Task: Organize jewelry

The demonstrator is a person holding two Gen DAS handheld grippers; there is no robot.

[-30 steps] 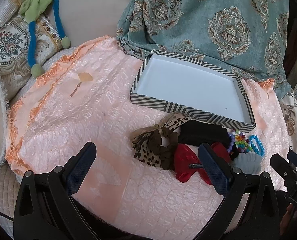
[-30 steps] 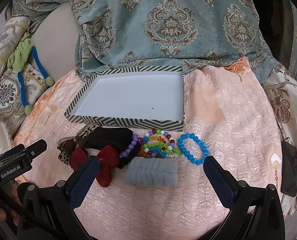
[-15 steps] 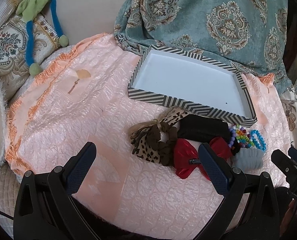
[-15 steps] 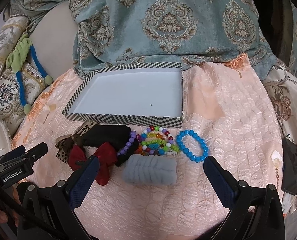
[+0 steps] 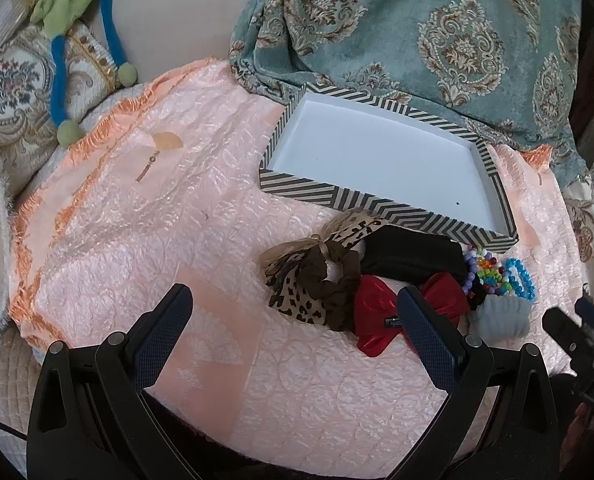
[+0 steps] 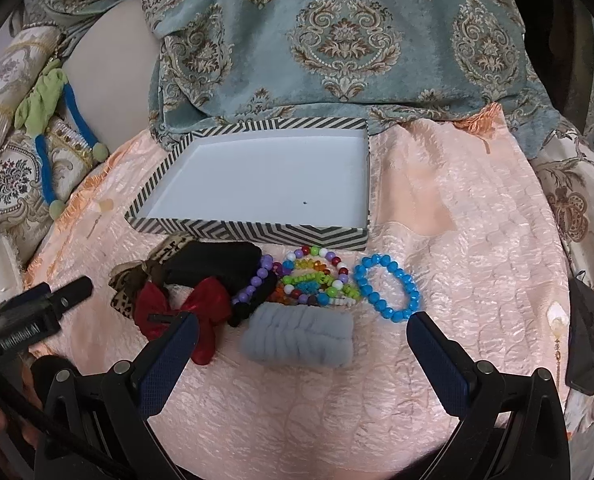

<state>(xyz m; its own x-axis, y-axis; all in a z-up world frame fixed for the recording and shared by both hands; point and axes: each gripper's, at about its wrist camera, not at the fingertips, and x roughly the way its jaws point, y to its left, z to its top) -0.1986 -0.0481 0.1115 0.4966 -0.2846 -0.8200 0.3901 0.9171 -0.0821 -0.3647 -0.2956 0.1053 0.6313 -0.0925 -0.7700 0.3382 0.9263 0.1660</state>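
We hold both grippers, left (image 5: 297,312) and right (image 6: 303,338), spread wide and empty. The box (image 6: 169,168) is bare; the jewelry heap (image 6: 309,280) lies just before it. Step: first pick. Next, we judge: descend, pinch one piece.

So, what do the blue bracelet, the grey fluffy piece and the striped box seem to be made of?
Blue bracelet: glossy faceted beads, probably plastic or glass; they catch highlights.
Grey fluffy piece: soft plush or faux fur, matte, with ribbed folds.
Striped box: likely printed cardboard, with thin straight walls and a plain white inside.
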